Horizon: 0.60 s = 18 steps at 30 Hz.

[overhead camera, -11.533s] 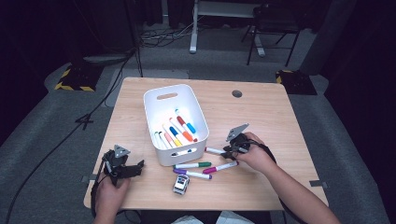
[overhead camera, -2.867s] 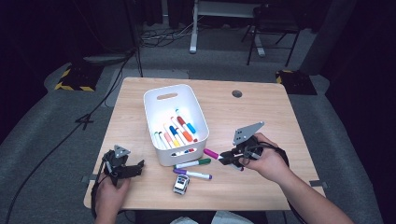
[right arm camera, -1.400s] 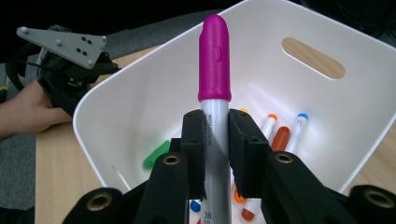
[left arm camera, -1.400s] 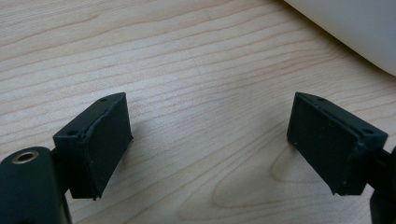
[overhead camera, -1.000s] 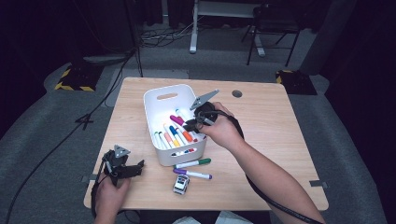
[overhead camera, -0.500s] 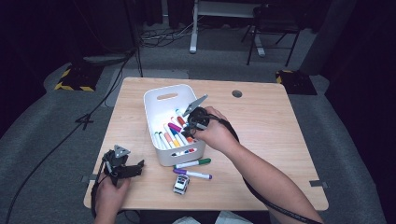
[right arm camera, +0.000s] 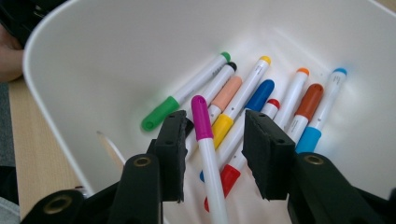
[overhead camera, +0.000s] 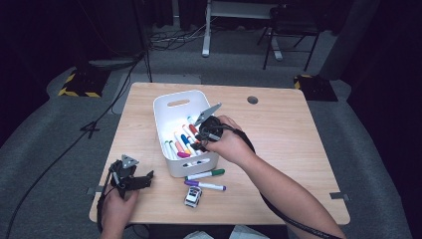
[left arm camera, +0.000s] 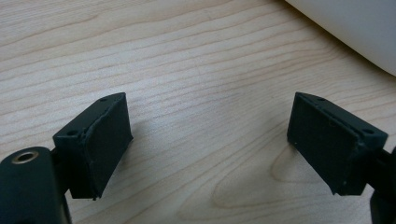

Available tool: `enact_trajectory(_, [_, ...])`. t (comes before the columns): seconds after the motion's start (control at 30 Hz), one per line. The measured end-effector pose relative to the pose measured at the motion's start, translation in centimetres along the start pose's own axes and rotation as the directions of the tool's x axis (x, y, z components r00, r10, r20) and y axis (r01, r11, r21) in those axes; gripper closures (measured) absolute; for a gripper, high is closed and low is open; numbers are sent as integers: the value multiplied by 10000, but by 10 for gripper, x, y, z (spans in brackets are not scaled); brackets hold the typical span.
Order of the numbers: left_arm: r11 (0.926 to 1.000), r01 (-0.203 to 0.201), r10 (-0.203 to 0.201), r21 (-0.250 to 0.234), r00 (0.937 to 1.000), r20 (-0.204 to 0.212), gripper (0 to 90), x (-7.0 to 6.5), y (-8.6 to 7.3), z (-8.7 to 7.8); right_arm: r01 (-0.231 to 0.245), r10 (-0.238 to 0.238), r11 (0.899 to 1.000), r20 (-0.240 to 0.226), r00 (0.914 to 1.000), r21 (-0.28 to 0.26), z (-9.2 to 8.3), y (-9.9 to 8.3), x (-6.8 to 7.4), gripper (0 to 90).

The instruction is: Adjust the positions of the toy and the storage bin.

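Over the white bin, my right gripper has just been opening its jaws; the magenta-capped marker lies between them, unpressed, among the markers inside. At the table's near-left corner, my left gripper rests with jaws apart, empty.

Bin of markers at mid-counter, loose things before it.

The bin stands on the counter with markers in it; two markers and a toy car lie just before it, nearer the person.
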<state>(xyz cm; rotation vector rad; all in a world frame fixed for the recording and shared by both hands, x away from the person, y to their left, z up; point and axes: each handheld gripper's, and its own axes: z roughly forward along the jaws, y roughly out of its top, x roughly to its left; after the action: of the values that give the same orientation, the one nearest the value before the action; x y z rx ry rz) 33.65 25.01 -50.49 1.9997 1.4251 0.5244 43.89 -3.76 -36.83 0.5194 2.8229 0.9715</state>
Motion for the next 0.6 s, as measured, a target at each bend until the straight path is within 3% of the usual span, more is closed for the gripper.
enact_trajectory(0.13, [10000, 12, -12, -5, 10000, -2, 139, 0, 0, 0, 214, -211, 9963, 42, 9998, -832, -16, -2, 6, 596])
enact_trajectory(0.27, [10000, -5, 5, 3, 10000, 3, 138, 0, 0, 0, 485, -479, 9899, 77, 9988, -1332, -36, -8, 13, 611])
enact_trajectory(0.37, [10000, 0, 0, 6, 10000, 5, 138, 0, 0, 0, 398, -391, 9839, 76, 9992, -1743, -52, -16, 19, 626])
enact_trajectory(0.5, [10000, -5, 5, 10, 10000, 9, 137, 0, 0, 0, 275, -300, 9760, -80, 9995, -2159, -68, -27, 24, 650])
enact_trajectory(0.6, [10000, -12, 12, 1, 10000, 8, 137, 0, 0, 0, 269, -333, 9761, -259, 9991, -2156, -77, -37, 28, 651])
